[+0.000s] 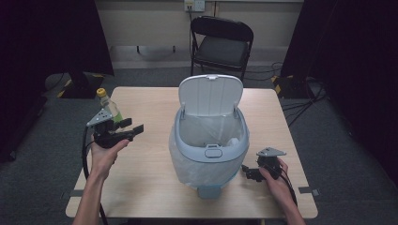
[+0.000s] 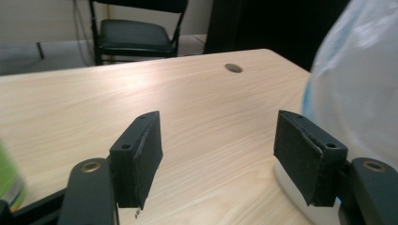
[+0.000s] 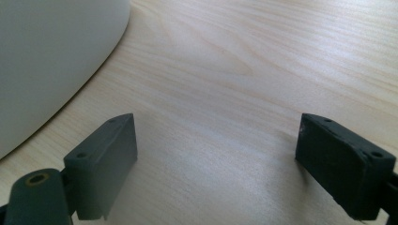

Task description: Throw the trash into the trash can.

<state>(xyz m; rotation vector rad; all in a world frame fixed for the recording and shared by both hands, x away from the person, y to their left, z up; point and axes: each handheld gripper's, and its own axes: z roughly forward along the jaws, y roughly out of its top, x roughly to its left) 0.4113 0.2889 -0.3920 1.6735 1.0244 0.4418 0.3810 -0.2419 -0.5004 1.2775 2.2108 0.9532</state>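
Grippers sit on either side of a pale blue pedal bin (image 1: 211, 140) that stands at the centre of the high view on a light wooden table (image 1: 155, 187). Its lid (image 1: 211, 95) is tipped up and back, and a clear liner bag (image 1: 180, 161) drapes over its rim and down its sides. At the left of the high view, the left gripper (image 1: 133, 127) is held above the table, pointing toward the bin, with its jaws spread apart and nothing between them. In the left gripper view (image 2: 218, 157) the two black pads frame bare wood, with the bagged bin wall at the right edge of the frame. Just behind that gripper in the high view stands a bottle (image 1: 109, 105) with a yellow cap and a green label, near the table's left edge; a green blur at the lower left of the left gripper view (image 2: 9, 180) is likely the same bottle. At the lower right of the high view, the right gripper (image 1: 248, 172) rests low by the bin's base. In the right gripper view (image 3: 216, 161) its jaws stand wide apart over bare table, the bin's wall curving across the upper left of the frame. A folding chair (image 1: 220, 44) stands beyond the table.
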